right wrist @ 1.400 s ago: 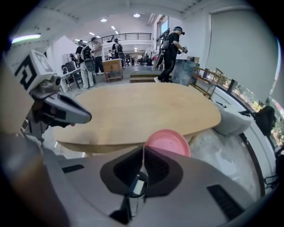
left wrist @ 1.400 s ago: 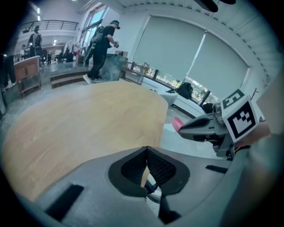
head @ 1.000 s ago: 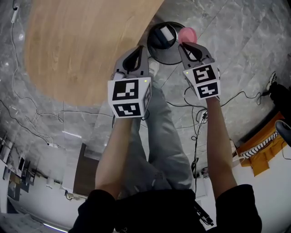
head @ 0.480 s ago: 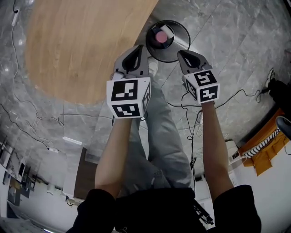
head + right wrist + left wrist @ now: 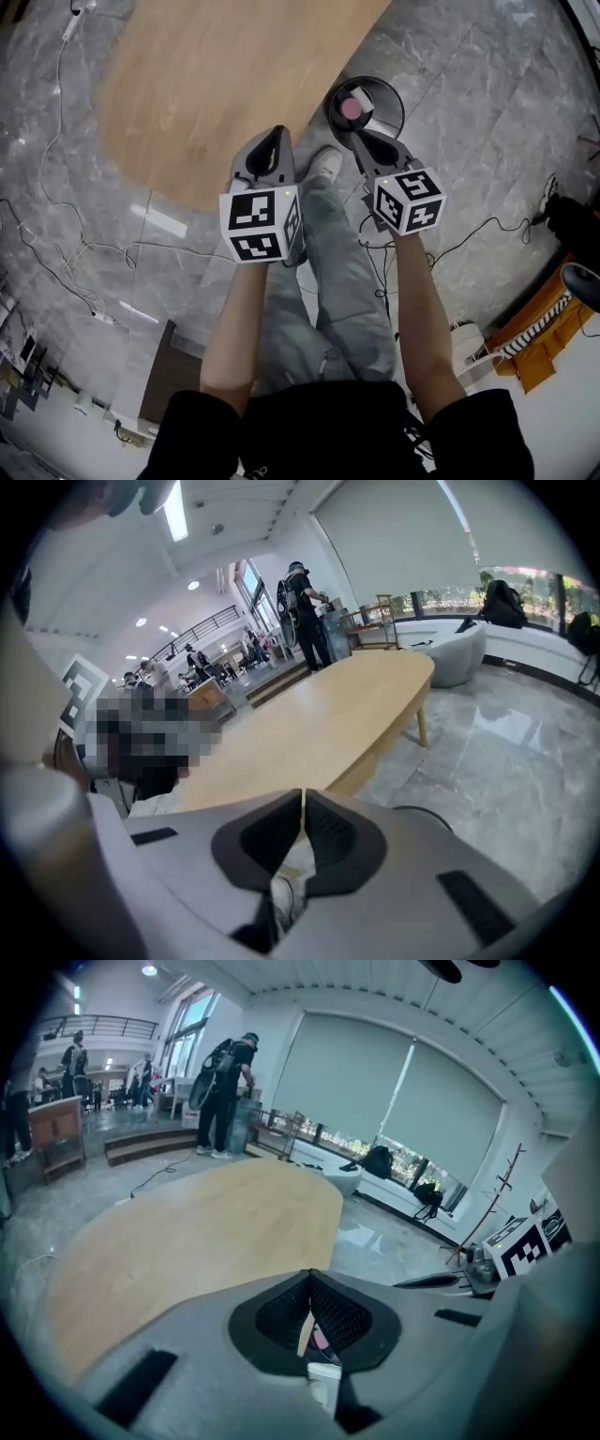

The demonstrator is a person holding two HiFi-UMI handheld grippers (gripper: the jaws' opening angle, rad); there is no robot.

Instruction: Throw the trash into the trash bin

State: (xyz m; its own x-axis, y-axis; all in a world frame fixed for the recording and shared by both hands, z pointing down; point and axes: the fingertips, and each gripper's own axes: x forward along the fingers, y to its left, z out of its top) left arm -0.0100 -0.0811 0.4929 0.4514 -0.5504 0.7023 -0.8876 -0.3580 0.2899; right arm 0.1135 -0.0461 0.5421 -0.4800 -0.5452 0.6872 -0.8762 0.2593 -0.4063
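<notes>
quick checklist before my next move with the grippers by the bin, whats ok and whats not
1. Pink trash lies inside the trash bin: ok.
2. Trash bin upright, mouth facing up: ok.
3. Right gripper empty, jaws together: ok.
4. Left gripper empty, jaws together: ok.
5. More trash waiting on the table: cannot tell, only part of it shows.

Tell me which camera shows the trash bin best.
The head view: it looks down into the trash bin, pink trash inside. In the right gripper view the right tool leaves only a dark sliver of rim; in the left gripper view the left tool hides nearly everything.
</notes>
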